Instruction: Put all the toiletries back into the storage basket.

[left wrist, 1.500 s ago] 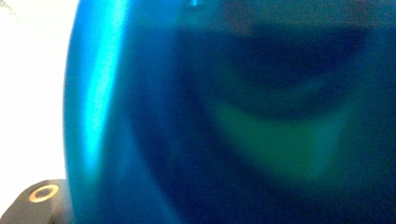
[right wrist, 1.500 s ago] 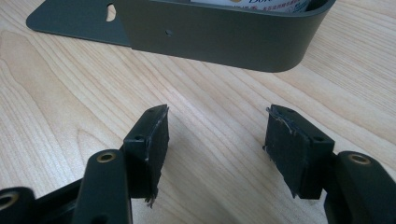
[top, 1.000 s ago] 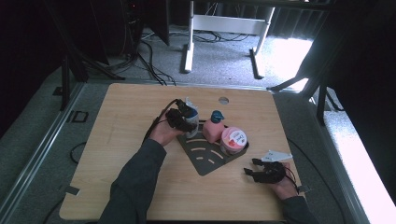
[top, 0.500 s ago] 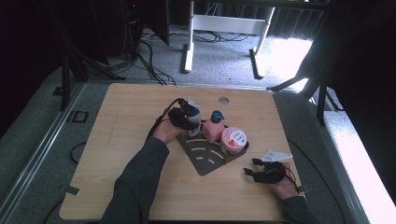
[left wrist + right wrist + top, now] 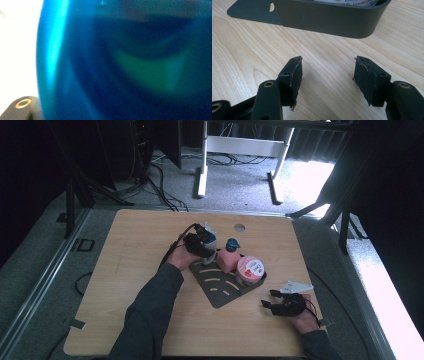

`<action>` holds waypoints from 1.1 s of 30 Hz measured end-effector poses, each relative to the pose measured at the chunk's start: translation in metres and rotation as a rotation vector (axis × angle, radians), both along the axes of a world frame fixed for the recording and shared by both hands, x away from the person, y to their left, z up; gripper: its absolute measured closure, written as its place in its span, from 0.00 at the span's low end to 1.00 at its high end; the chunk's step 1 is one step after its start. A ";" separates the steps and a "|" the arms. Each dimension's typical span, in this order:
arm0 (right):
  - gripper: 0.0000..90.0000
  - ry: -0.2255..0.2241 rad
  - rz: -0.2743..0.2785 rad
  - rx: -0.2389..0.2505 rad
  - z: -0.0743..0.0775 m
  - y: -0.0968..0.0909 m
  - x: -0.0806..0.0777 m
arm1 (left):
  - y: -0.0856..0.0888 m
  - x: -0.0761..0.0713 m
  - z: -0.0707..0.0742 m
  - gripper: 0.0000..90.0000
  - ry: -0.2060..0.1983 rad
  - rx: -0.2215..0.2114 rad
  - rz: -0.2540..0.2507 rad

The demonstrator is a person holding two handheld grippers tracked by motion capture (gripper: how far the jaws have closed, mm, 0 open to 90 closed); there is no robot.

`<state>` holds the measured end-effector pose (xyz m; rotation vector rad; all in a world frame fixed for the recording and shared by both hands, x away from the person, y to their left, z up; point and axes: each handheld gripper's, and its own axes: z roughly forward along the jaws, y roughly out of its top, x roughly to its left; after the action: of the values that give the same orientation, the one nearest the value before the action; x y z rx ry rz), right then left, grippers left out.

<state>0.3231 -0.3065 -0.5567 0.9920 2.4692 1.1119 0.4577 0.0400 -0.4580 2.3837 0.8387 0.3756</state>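
Blue-walled upright container [image 5: 209,241] sits clamped in the left gripper [image 5: 199,245] at the dark metal rack's [image 5: 220,287] far-left corner; the right gripper [image 5: 280,306], jaws parted and empty, rests well apart.

Left tongs [image 5: 206,246] grip something; right tongs [image 5: 327,75] gape, resting low.

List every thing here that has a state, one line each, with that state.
left gripper: shut on the blue container, at the rack's far-left end.
right gripper: open, nothing between the jaws, low over the table.
dark rack: flat on the table.
pink-lidded tub: upright in the rack, lid on.
pink bottle: upright, blue cap on.
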 end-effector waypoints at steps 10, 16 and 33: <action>0.44 0.001 0.001 0.000 0.000 -0.001 0.000 | -0.006 0.006 -0.002 0.61 -0.004 -0.001 -0.019; 0.44 0.000 0.000 0.002 0.000 -0.001 0.000 | -0.009 0.008 -0.003 0.61 -0.013 -0.006 -0.030; 0.43 0.001 0.000 0.000 0.000 -0.001 0.000 | -0.010 0.016 -0.008 0.61 -0.006 -0.027 -0.038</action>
<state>0.3227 -0.3078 -0.5567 0.9925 2.4704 1.1119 0.4733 0.0299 -0.4664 2.3694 0.7892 0.3539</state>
